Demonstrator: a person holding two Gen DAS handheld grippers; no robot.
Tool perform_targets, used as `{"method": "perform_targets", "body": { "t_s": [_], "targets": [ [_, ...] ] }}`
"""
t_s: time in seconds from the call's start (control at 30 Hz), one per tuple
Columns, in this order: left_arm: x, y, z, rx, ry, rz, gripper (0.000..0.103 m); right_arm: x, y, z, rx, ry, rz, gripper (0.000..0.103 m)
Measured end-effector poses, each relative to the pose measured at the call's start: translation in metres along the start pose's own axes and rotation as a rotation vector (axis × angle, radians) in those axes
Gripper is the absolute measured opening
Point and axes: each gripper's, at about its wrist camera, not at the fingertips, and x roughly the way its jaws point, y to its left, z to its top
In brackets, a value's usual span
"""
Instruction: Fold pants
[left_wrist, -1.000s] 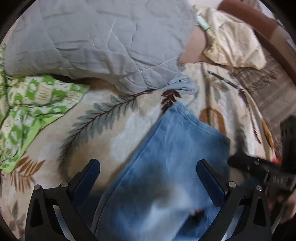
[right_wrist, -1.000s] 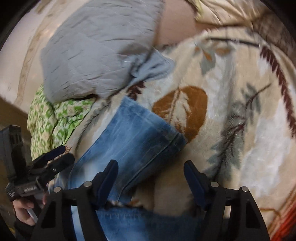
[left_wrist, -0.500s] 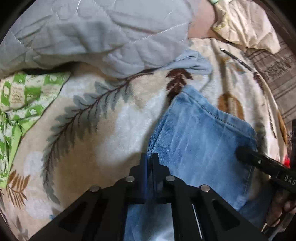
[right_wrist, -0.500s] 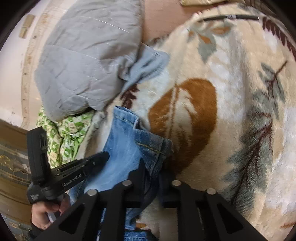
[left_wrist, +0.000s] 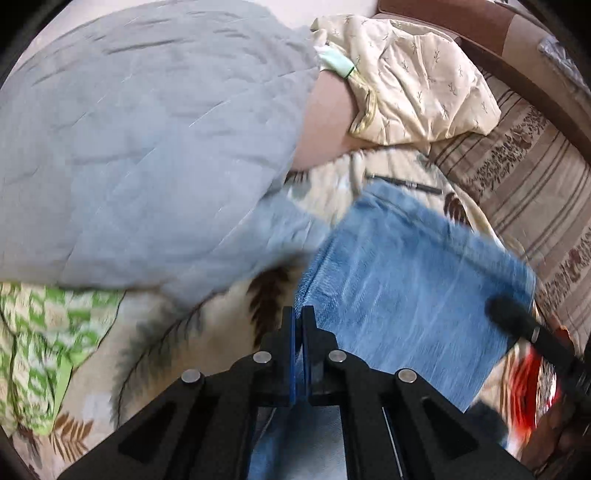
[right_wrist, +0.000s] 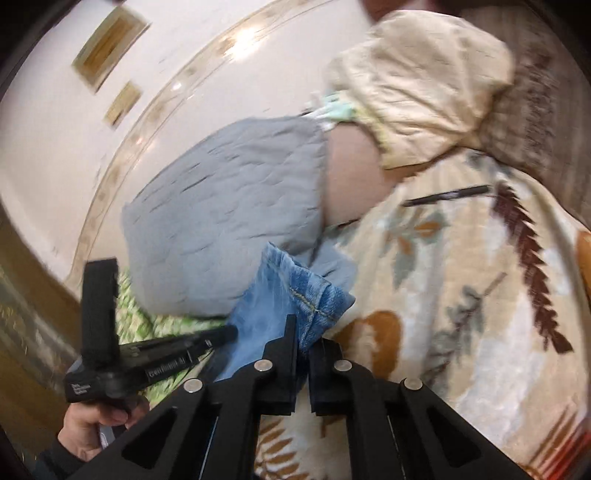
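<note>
Denim pants (left_wrist: 406, 280), faded and ribbed, pinched in both hand-held grippers (left_wrist: 298, 314) (right_wrist: 303, 332).

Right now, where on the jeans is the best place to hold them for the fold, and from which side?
At the hem end of the jeans, one corner per gripper. The left gripper pinches the left edge and the right gripper pinches the stitched hem corner, both approaching from the near side. The doubled hem looks firm, and holding both corners keeps the leg spread flat.

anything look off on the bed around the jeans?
One stray item: a thin black pen-like stick lies loose on the leaf-print blanket, just beyond the blue denim pants. The left gripper and right gripper each pinch a hem corner.
</note>
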Motion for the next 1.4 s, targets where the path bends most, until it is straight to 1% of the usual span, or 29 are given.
{"method": "perform_targets", "body": {
  "t_s": [0.07,0.1,0.13,0.2,0.23,0.27,0.3,0.33,0.37,0.4,0.43,0.47,0.5,0.53,0.6,0.7,0.8,0.83,0.9,0.93,0.97,1.0,1.07,1.1,1.17,1.23,1.3,1.37,1.4],
  "targets": [
    [0.022,-0.008,0.01,0.016,0.016,0.028,0.003,0.004,-0.016,-0.005,0.057,-0.002,-0.03,0.004],
    [0.039,-0.013,0.013,0.023,0.045,0.053,0.003,0.008,-0.027,-0.009,0.096,0.012,-0.035,0.004],
    [0.048,-0.013,0.01,0.023,0.071,0.064,0.003,0.019,-0.039,-0.014,0.147,0.047,-0.044,0.004],
    [0.073,-0.016,0.005,0.031,0.13,0.102,0.003,0.035,-0.055,-0.022,0.19,0.111,-0.063,0.006],
    [0.082,-0.019,0.001,0.041,0.144,0.128,0.003,0.044,-0.062,-0.026,0.217,0.152,-0.078,0.008],
    [0.087,-0.018,-0.003,0.046,0.151,0.139,0.006,0.046,-0.067,-0.028,0.232,0.175,-0.097,0.008],
    [0.089,-0.016,-0.006,0.045,0.153,0.134,0.006,0.049,-0.07,-0.027,0.254,0.204,-0.12,0.009],
    [0.088,-0.015,-0.007,0.043,0.149,0.133,0.011,0.047,-0.072,-0.026,0.259,0.214,-0.128,0.018],
    [0.084,-0.014,-0.009,0.037,0.144,0.148,0.041,0.043,-0.07,-0.022,0.245,0.209,-0.137,0.024],
    [0.076,-0.01,-0.009,0.024,0.136,0.158,0.088,0.039,-0.068,-0.018,0.236,0.194,-0.138,0.056],
    [0.063,-0.006,-0.011,0.0,0.114,0.155,0.101,0.029,-0.064,-0.015,0.226,0.161,-0.138,0.095],
    [0.045,-0.001,-0.013,-0.021,0.07,0.144,0.103,0.017,-0.061,-0.013,0.23,0.116,-0.128,0.101],
    [0.029,0.002,-0.016,-0.032,0.039,0.129,0.103,0.005,-0.057,-0.011,0.233,0.072,-0.119,0.101],
    [0.01,0.005,-0.021,-0.039,0.014,0.113,0.103,-0.006,-0.052,-0.009,0.22,0.05,-0.107,0.101],
    [-0.029,0.005,-0.034,-0.035,-0.026,0.074,0.103,-0.025,-0.042,-0.007,0.176,0.041,-0.08,0.101],
    [-0.073,-0.002,-0.061,-0.001,-0.06,0.01,0.103,-0.07,-0.025,-0.018,0.055,0.012,-0.071,0.101],
    [-0.091,-0.017,-0.082,0.013,-0.051,-0.053,0.103,-0.112,-0.021,-0.04,-0.052,0.015,-0.091,0.101],
    [-0.096,-0.021,-0.09,0.023,-0.039,-0.084,0.103,-0.131,-0.022,-0.05,-0.07,0.013,-0.095,0.101],
    [-0.105,-0.035,-0.1,0.064,-0.017,-0.14,0.103,-0.156,-0.03,-0.067,-0.054,0.011,-0.102,0.101],
    [-0.105,-0.042,-0.105,0.085,-0.005,-0.165,0.103,-0.167,-0.036,-0.079,-0.034,0.01,-0.096,0.101],
    [-0.102,-0.053,-0.108,0.12,0.017,-0.205,0.103,-0.179,-0.04,-0.093,-0.006,0.004,-0.092,0.101],
    [-0.099,-0.065,-0.111,0.163,0.032,-0.227,0.103,-0.189,-0.044,-0.108,0.024,-0.002,-0.094,0.101],
    [-0.091,-0.088,-0.118,0.256,0.046,-0.225,0.103,-0.199,-0.047,-0.134,0.058,-0.009,-0.085,0.101],
    [-0.085,-0.101,-0.121,0.32,0.045,-0.217,0.103,-0.203,-0.047,-0.144,0.07,-0.011,-0.09,0.101],
    [-0.077,-0.117,-0.126,0.405,0.034,-0.219,0.103,-0.203,-0.048,-0.171,0.104,-0.01,-0.098,0.101],
    [-0.065,-0.134,-0.13,0.476,0.043,-0.23,0.103,-0.199,-0.053,-0.187,0.149,-0.009,-0.101,0.101],
    [-0.044,-0.149,-0.128,0.511,0.086,-0.221,0.103,-0.191,-0.057,-0.192,0.193,-0.009,-0.119,0.1],
    [-0.031,-0.158,-0.127,0.526,0.124,-0.209,0.103,-0.176,-0.063,-0.19,0.224,-0.002,-0.145,0.096],
    [-0.022,-0.163,-0.124,0.535,0.138,-0.208,0.103,-0.172,-0.065,-0.189,0.234,-0.002,-0.153,0.091]
  ]
}}
